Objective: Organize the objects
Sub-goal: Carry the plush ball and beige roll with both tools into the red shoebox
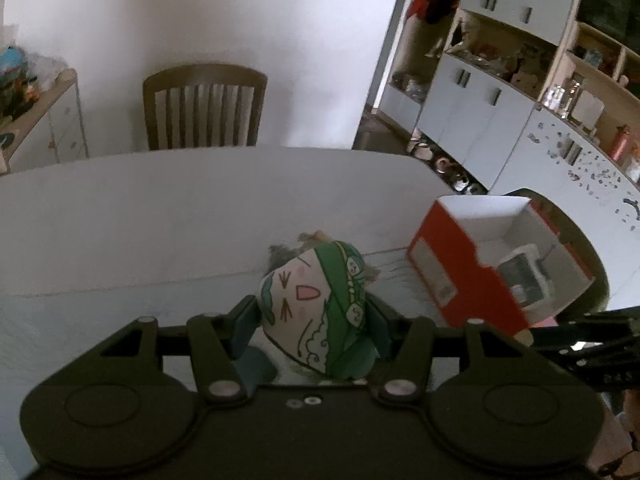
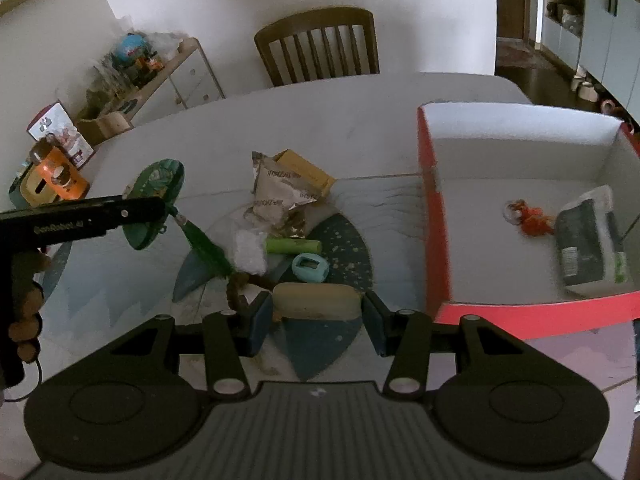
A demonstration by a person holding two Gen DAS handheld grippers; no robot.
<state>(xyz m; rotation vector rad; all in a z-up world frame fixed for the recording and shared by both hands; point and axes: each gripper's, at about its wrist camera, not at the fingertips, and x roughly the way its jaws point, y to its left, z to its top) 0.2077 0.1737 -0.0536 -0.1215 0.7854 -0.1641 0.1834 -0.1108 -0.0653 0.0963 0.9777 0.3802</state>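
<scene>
My left gripper is shut on a round green and white pouch with a cartoon face, held above the table. In the right wrist view the same pouch hangs at the left with a green tassel trailing below it. My right gripper is shut on a beige block with a brown beaded cord dangling from its left end. A red box with a white inside stands to the right, holding a tissue pack and an orange keychain.
On the round mat lie a silver foil packet, a yellow box, a green tube, a teal piece and a white wad. A wooden chair stands behind the table. A cluttered sideboard is far left.
</scene>
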